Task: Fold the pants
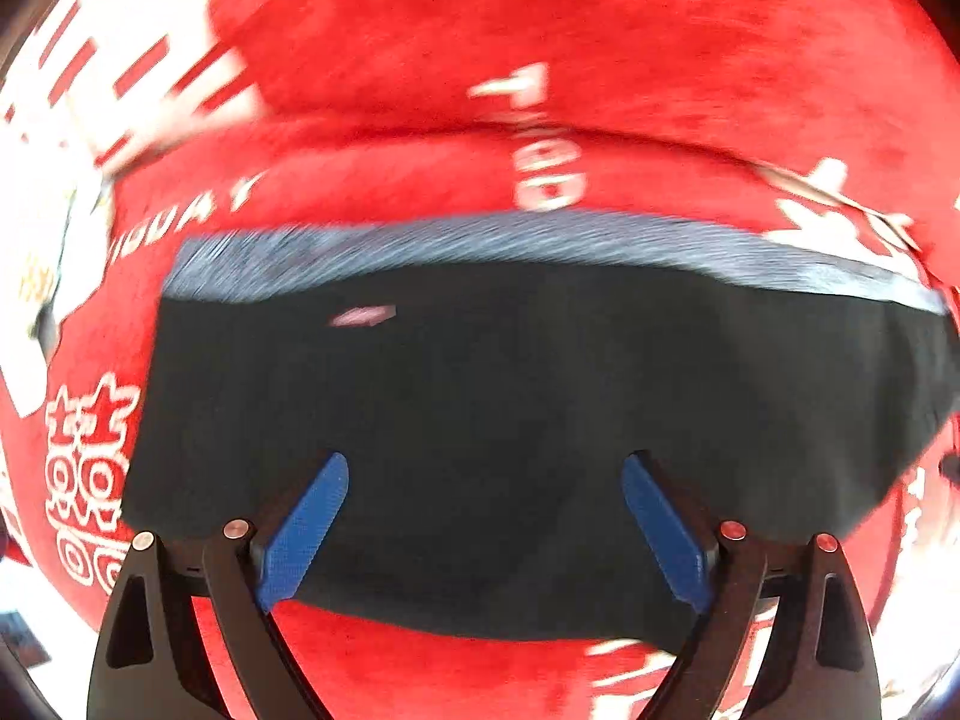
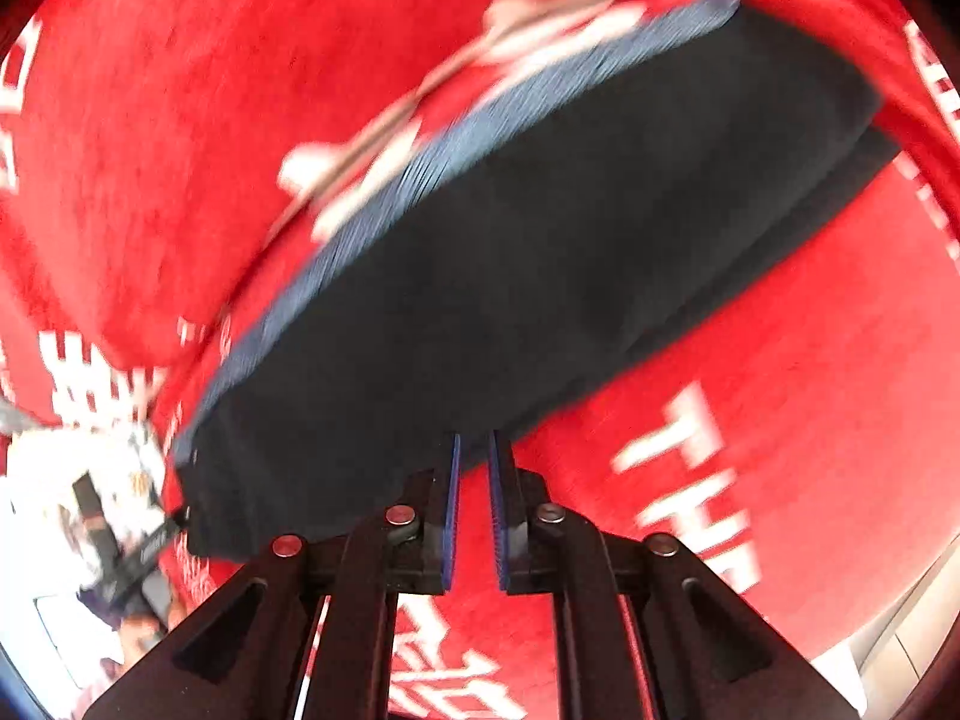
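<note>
The dark navy pants lie folded flat on a red cloth with white lettering; a lighter blue ribbed waistband runs along their far edge. My left gripper is open, its blue pads spread wide above the pants' near part, holding nothing. In the right wrist view the pants stretch diagonally from lower left to upper right. My right gripper has its pads nearly together with a narrow empty gap, its tips at the pants' near edge. Both views are motion-blurred.
The red cloth covers the surface on all sides of the pants. White printed characters mark it. At the lower left of the right wrist view lies a white area with dark objects. A pale surface edge shows at the lower right.
</note>
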Available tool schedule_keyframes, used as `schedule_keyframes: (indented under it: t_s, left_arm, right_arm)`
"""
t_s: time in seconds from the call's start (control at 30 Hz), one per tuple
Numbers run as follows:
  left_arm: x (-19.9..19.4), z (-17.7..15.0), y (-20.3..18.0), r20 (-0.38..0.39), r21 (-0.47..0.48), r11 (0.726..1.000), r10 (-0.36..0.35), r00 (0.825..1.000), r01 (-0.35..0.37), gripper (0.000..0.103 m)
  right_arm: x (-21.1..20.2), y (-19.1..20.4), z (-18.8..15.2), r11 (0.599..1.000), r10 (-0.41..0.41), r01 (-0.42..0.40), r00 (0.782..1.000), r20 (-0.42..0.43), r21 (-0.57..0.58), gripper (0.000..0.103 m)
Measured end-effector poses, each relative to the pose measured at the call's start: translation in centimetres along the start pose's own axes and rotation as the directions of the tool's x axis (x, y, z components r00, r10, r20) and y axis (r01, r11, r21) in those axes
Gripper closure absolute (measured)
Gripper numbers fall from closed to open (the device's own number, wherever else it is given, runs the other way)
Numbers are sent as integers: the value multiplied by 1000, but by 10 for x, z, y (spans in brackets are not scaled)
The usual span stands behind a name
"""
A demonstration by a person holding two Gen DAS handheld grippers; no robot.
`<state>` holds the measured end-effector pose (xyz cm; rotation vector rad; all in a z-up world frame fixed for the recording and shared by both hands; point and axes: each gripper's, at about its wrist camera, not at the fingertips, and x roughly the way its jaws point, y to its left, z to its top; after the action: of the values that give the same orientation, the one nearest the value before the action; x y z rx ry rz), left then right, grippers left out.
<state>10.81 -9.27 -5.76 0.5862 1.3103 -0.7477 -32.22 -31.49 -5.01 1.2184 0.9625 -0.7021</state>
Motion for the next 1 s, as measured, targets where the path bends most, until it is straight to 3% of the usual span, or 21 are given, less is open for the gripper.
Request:
schedule_keyframes:
  t_s: [0.03, 0.13, 0.3, 0.43, 0.5, 0.53, 0.67, 0.73, 0.8, 0.83, 0.9, 1.0]
  left_arm:
    - [-1, 4, -13, 10, 10, 1000, -18, 1000, 18, 9]
    - [9, 15, -46, -6, 20, 998, -51, 999, 51, 9]
    - [45, 5, -76, -89, 18, 999, -35, 995, 37, 9]
    - [49, -5, -84, -62, 58, 998, 16, 998, -12, 9]
    - [51, -6, -84, -66, 49, 999, 13, 998, -10, 9]
    - [52, -5, -83, -69, 50, 999, 12, 998, -9, 8]
    - [54, -6, -86, -60, 60, 998, 14, 998, -11, 8]
    - [56, -7, -87, -50, 67, 998, 17, 999, -13, 7]
    - [57, -10, -88, -43, 72, 997, 25, 999, -22, 5]
    - [52, -17, -89, -44, 69, 997, 26, 999, -23, 5]
    - [50, -18, -88, -47, 70, 997, 28, 999, -24, 5]
    - [50, -19, -90, -38, 79, 996, 35, 999, -32, 2]
  right_arm:
    - [-6, -12, 9, 999, -1, 0, 1000, 20, 32, 84]
    - [-20, -49, 29, 989, -34, 21, 995, 89, 145, 42]
    - [-32, -111, 58, 948, -85, 28, 982, 166, 318, 42]
    - [-24, -146, 81, 921, -58, -12, 984, 169, 388, 42]
    - [-18, -154, 89, 912, -80, 16, 987, 139, 410, 48]
    - [-19, -153, 92, 916, -90, 30, 987, 131, 400, 81]
    - [-40, -144, 90, 952, -131, 79, 978, 160, 295, 97]
    - [-42, -156, 86, 944, -194, 144, 970, 148, 296, 101]
    - [-35, -187, 83, 910, -254, 203, 962, 99, 362, 102]
    - [-37, -198, 81, 905, -227, 167, 967, 112, 392, 103]
    - [-50, -206, 76, 907, -133, 51, 976, 171, 417, 96]
    - [-61, -193, 76, 925, 8, -92, 975, 224, 368, 91]
